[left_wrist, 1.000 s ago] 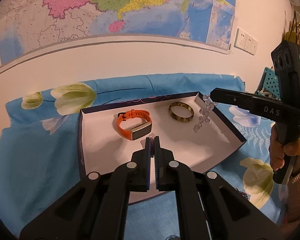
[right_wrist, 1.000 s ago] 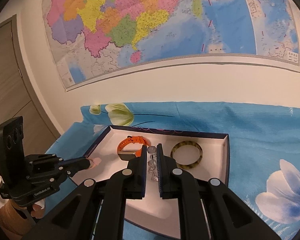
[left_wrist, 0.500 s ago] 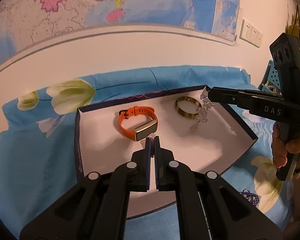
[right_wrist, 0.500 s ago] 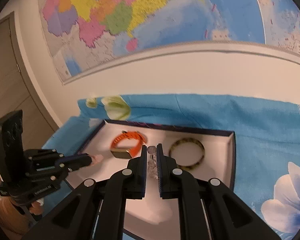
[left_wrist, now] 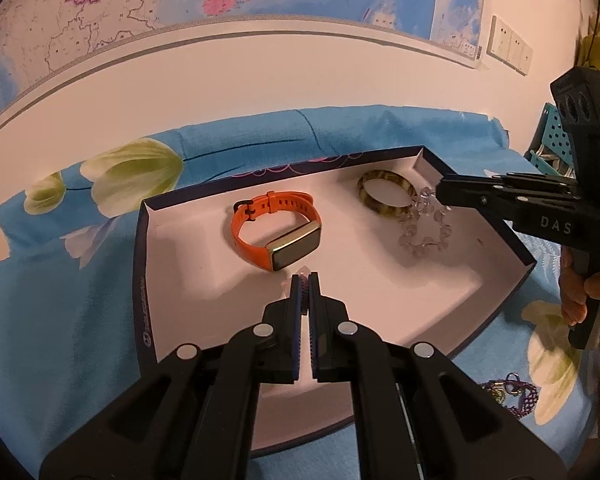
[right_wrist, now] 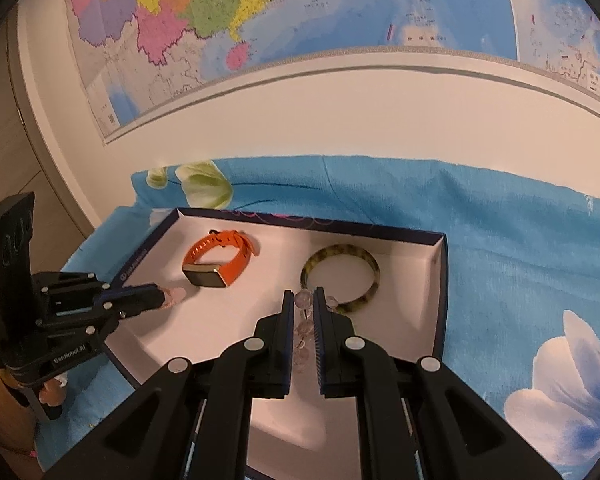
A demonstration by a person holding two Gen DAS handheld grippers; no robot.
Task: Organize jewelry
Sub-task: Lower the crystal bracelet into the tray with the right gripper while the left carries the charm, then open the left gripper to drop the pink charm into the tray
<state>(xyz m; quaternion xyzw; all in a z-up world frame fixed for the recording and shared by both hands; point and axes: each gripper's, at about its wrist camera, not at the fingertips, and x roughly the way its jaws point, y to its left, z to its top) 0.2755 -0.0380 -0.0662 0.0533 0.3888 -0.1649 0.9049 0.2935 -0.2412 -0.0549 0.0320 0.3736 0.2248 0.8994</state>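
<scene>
A white-lined box (left_wrist: 148,280) (right_wrist: 440,280) lies on the blue floral cloth. In it are an orange smart band (left_wrist: 276,230) (right_wrist: 216,260) and a tortoiseshell bangle (left_wrist: 386,198) (right_wrist: 340,276). My right gripper (right_wrist: 304,296) (left_wrist: 440,196) is over the box's right side with its jaws slightly parted around a clear bead bracelet (left_wrist: 424,228) (right_wrist: 302,332), which sags onto the box floor beside the bangle. My left gripper (left_wrist: 305,280) (right_wrist: 168,294) is shut on a small pale pink piece (right_wrist: 176,293) low over the box, just in front of the orange band.
A dark purple beaded piece (left_wrist: 512,394) lies on the cloth right of the box. A teal perforated basket (left_wrist: 548,140) stands at the far right. A wall with a map is behind the table. A wooden door is at the left in the right wrist view.
My right gripper has lowered the bead bracelet from hanging in the air onto the box floor by the bangle, and its jaws have parted a little. My left gripper stayed shut, nearing the orange band.
</scene>
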